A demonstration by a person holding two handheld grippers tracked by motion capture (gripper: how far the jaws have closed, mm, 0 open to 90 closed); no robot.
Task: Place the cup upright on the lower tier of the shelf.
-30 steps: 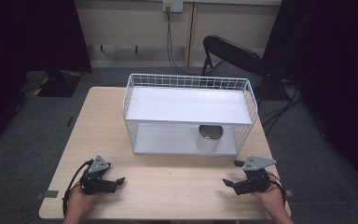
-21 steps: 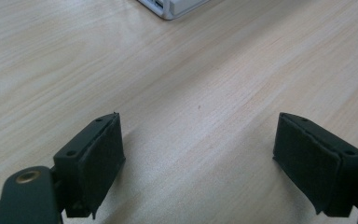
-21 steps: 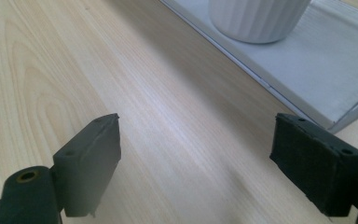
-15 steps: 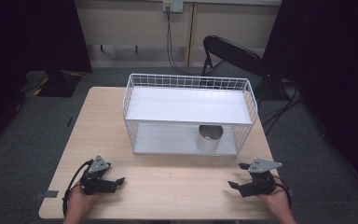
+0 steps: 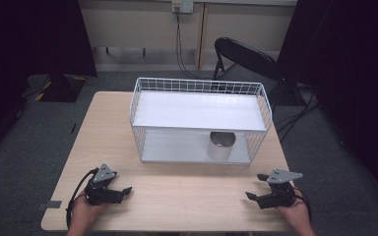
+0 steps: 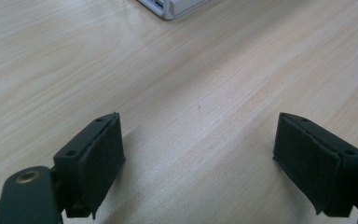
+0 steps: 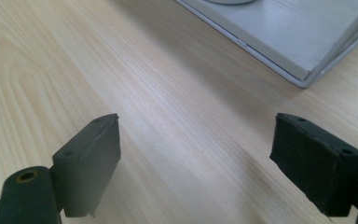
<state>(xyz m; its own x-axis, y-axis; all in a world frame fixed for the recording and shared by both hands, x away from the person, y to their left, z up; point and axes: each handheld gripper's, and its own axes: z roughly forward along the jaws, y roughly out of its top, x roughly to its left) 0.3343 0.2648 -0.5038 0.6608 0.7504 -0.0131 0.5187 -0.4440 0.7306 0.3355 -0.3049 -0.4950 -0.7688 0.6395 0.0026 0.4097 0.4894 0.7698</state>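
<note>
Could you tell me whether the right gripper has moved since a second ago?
Yes. In the high view, the right gripper has slid outward toward the table's right edge and slightly nearer the person, judged against the wire rack, which has stayed put.

You have nothing readable here: no text, label, brand, number or sign stands on anything in these views.

The right tool (image 7: 196, 163) hangs low over the pale wood desk (image 7: 74, 70), its two black jaws spread wide apart with bare wood grain between them. Toward the upper right, the corner of a white shelf base (image 7: 279, 32) rests on the desk, with a round object's rim cut off by the top edge.
</note>
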